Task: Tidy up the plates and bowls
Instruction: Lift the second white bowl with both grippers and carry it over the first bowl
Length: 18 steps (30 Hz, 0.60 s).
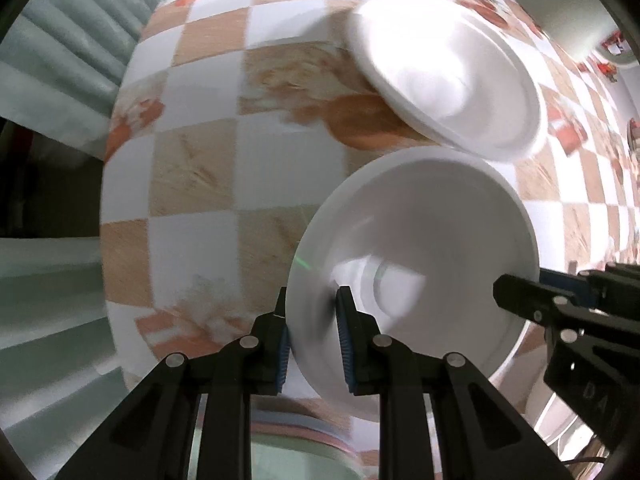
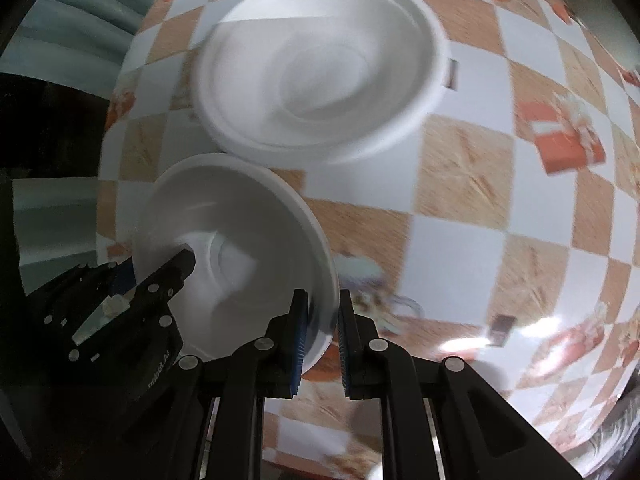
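Both grippers, left [image 1: 312,344] and right [image 2: 322,344], pinch opposite rims of one bowl [image 1: 416,264]; uneven pull could tip it onto the plate [image 2: 320,64].

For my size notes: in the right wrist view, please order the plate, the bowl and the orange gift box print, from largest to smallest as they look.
1. Plate, though the bowl looks almost as large.
2. Bowl; it is held nearer the camera, so their order is unsure.
3. Orange gift box print, clearly smallest.
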Motion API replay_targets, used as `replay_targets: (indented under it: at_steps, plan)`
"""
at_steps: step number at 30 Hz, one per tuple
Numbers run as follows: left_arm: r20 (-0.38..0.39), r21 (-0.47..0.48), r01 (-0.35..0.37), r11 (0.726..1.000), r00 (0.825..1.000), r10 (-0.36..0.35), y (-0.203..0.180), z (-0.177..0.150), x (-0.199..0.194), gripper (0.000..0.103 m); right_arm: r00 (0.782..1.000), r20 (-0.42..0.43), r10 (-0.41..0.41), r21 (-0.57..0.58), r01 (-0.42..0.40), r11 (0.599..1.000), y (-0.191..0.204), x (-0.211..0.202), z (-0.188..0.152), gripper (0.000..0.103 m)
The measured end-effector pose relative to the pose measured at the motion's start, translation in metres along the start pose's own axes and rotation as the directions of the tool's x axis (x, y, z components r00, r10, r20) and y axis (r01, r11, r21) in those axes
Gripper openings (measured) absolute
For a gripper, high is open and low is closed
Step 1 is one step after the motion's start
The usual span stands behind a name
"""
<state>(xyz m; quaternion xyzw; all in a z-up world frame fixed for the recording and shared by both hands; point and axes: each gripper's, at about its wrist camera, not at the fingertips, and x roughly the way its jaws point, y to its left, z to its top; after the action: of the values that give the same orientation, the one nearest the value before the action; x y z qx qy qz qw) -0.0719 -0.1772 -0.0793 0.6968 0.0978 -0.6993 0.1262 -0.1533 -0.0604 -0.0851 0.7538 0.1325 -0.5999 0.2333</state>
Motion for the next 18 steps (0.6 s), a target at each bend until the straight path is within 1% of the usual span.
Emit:
replay_targets:
  at_steps: [3, 10, 14, 18]
  plan:
    - [-0.001, 0.014, 0.004, 1.0, 1.0, -0.004, -0.02, -0.005, -0.001, 0.023, 1.0, 0.003, -0.017, 0.009, 0.017, 1.0, -0.017, -0.003, -0.01, 0.015]
    - [0.007, 0.035, 0.025, 0.999, 1.0, -0.025, -0.068, -0.013, -0.005, 0.023, 1.0, 0.005, -0.025, 0.065, 0.025, 0.998, -0.063, -0.009, -0.033, 0.015]
    - [0.007, 0.058, 0.03, 0.998, 1.0, -0.03, -0.089, -0.011, -0.005, 0.023, 1.0, 0.006, -0.021, 0.094, 0.02, 0.995, -0.083, -0.007, -0.043, 0.015]
    - [0.015, 0.086, 0.015, 0.996, 1.0, -0.017, -0.113, -0.004, -0.006, 0.023, 1.0, 0.007, -0.013, 0.121, 0.012, 0.993, -0.101, -0.007, -0.043, 0.015]
